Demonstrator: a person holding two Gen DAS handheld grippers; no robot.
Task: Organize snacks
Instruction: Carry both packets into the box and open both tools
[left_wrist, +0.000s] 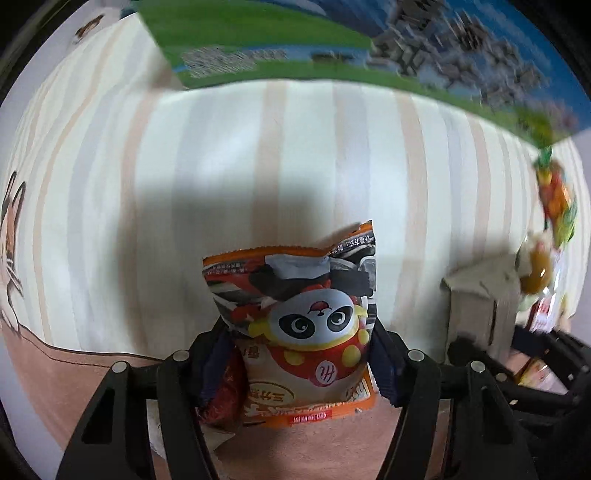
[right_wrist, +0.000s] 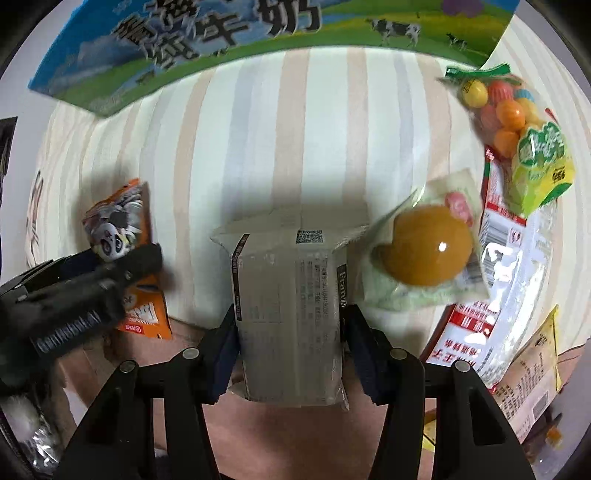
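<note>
My left gripper (left_wrist: 299, 354) is shut on an orange panda snack packet (left_wrist: 306, 332), held above the striped cloth; the packet also shows in the right wrist view (right_wrist: 118, 229), with the left gripper (right_wrist: 85, 288) around it. A small red packet (left_wrist: 225, 391) lies beside the left finger. My right gripper (right_wrist: 291, 328) is shut on a pale grey wrapped snack pack (right_wrist: 291, 306), which shows at the right edge of the left wrist view (left_wrist: 476, 295).
A green and blue milk carton box (right_wrist: 221, 40) lies at the far edge of the striped cloth (right_wrist: 295, 129). At the right lie a yellow egg-shaped snack pack (right_wrist: 424, 251), a bag of coloured candy balls (right_wrist: 506, 107), a red-and-white packet (right_wrist: 509, 266) and a brown packet (right_wrist: 532, 384).
</note>
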